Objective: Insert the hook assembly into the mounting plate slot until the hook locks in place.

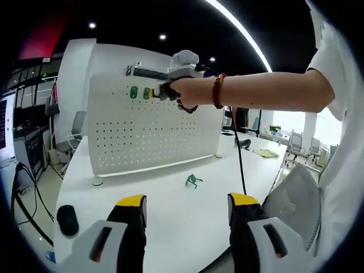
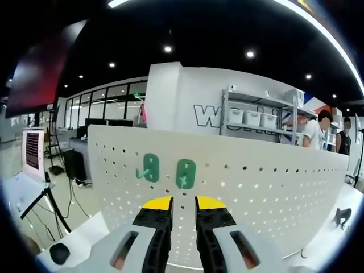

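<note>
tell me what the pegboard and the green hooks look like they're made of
Pegboard: probably painted sheet metal or plastic, matte white, thin and evenly perforated. Mounted green hooks: likely moulded plastic, uniform green with a slight sheen. Loose green hook on the table looks the same.

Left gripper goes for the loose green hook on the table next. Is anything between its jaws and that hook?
Nothing visible. Bare white table runs from the open left gripper to the green hook; the black object sits off to the side.
</note>
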Action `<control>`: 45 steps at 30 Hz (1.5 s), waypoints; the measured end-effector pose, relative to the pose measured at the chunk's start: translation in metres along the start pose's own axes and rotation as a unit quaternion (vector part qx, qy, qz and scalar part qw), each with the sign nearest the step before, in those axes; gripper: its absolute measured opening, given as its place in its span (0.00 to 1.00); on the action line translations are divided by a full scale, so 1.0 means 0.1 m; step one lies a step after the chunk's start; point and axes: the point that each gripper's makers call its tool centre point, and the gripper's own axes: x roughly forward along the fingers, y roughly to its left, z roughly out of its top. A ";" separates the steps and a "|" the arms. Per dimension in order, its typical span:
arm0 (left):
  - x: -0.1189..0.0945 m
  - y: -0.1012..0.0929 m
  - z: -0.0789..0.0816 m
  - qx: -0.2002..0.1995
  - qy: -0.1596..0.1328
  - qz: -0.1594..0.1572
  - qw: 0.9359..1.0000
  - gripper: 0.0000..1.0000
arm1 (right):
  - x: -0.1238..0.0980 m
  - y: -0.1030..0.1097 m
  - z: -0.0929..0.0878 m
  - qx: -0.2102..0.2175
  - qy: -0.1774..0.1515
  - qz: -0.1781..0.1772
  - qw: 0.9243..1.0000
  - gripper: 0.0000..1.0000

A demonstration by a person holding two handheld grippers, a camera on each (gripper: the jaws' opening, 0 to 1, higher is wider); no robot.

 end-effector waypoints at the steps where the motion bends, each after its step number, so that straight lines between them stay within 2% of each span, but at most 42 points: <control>1: 0.00 -0.02 0.01 0.001 0.000 0.001 1.000 0.60 | -0.02 0.00 -0.01 0.003 0.003 0.003 1.000 0.14; 7: 0.04 -0.14 0.01 -0.006 0.012 -0.004 1.000 0.62 | -0.10 0.01 -0.05 0.005 0.007 0.022 1.000 0.14; 10: 0.07 -0.20 0.03 0.000 0.008 -0.005 1.000 0.62 | -0.13 0.02 -0.06 0.004 0.008 0.029 1.000 0.14; 15: 0.16 -0.34 0.04 0.003 0.011 -0.012 1.000 0.63 | -0.20 -0.05 -0.15 0.001 0.012 0.043 0.999 0.16; 18: 0.22 -0.42 0.06 -0.006 0.009 -0.018 1.000 0.61 | -0.23 -0.04 -0.21 0.009 0.017 0.066 0.998 0.21; 21: 0.29 -0.49 0.07 -0.008 0.014 -0.021 1.000 0.62 | -0.30 -0.09 -0.21 0.007 0.009 0.067 0.998 0.21; 25: 0.36 -0.58 0.08 0.002 0.016 -0.018 1.000 0.65 | -0.35 -0.10 -0.24 0.013 0.006 0.097 0.995 0.27; 29: 0.41 -0.67 0.06 -0.007 0.021 -0.023 0.999 0.64 | -0.45 -0.11 -0.35 0.026 0.009 0.122 0.992 0.28; 32: 0.44 -0.75 0.06 -0.002 0.024 -0.030 0.999 0.65 | -0.54 -0.13 -0.38 0.029 0.000 0.130 0.991 0.28; 42: 0.49 -0.83 0.03 0.005 0.036 -0.044 0.998 0.65 | -0.81 -0.28 -0.55 0.043 -0.003 0.157 0.987 0.29; 45: 0.51 -0.84 0.02 0.004 0.040 -0.045 0.998 0.65 | -0.89 -0.37 -0.62 0.040 0.000 0.153 0.987 0.29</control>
